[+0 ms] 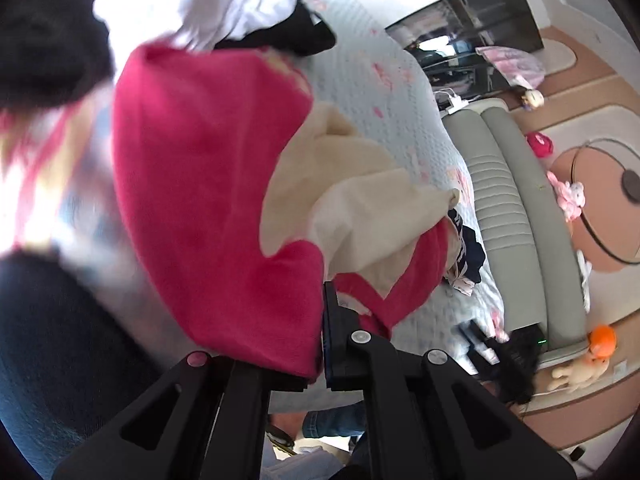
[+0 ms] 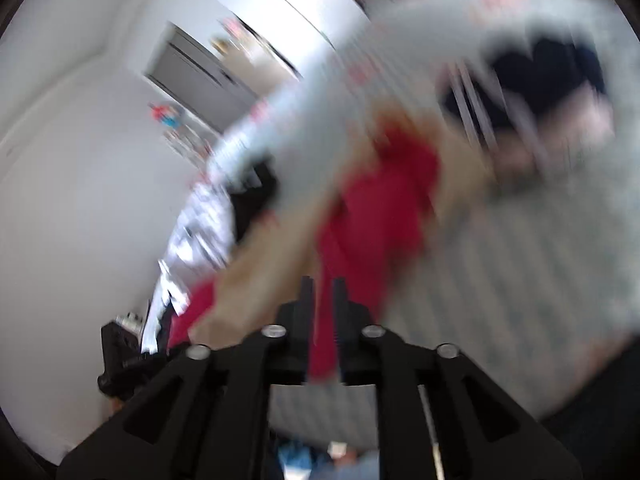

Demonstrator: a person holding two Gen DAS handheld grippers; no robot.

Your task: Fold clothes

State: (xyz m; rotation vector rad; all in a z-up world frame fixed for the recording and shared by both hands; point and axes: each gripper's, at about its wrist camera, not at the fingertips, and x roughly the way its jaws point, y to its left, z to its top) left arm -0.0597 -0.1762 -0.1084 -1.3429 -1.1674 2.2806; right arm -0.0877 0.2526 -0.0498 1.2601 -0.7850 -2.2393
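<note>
Crimson fleece fills our view: the red garment [image 1: 208, 184], with its cream lining [image 1: 360, 200] turned outward, hangs lifted above the bed [image 1: 392, 92] between our two tools. We hold it at two separate edges, we judge, so that it can spread out flat before the first fold. Our left tongs [image 1: 322, 344] are clenched on the lower red hem, the cloth pinched tight between the black fingers. Our right tongs [image 2: 323, 304] stand narrowly parted with a strip of the same red cloth [image 2: 360, 220] running between the fingers; the right view is too smeared for us to tell whether the pads actually press on it.

Under the garment lies the bed's pale quilted cover with small pink prints, which serves as our folding surface. More laundry waits on it: a white piece [image 1: 224, 4] and a black one [image 1: 288, 36] heaped beyond the red garment, and a dark navy item [image 1: 468, 248] near the bed's edge. A padded grey bed frame [image 1: 516, 200] borders the cover. Beyond it we see a tan floor with a round table [image 1: 600, 196], pink soft toys [image 1: 568, 196], an orange-topped doll [image 1: 592, 356] and a dark television [image 1: 488, 20] against the wall.
</note>
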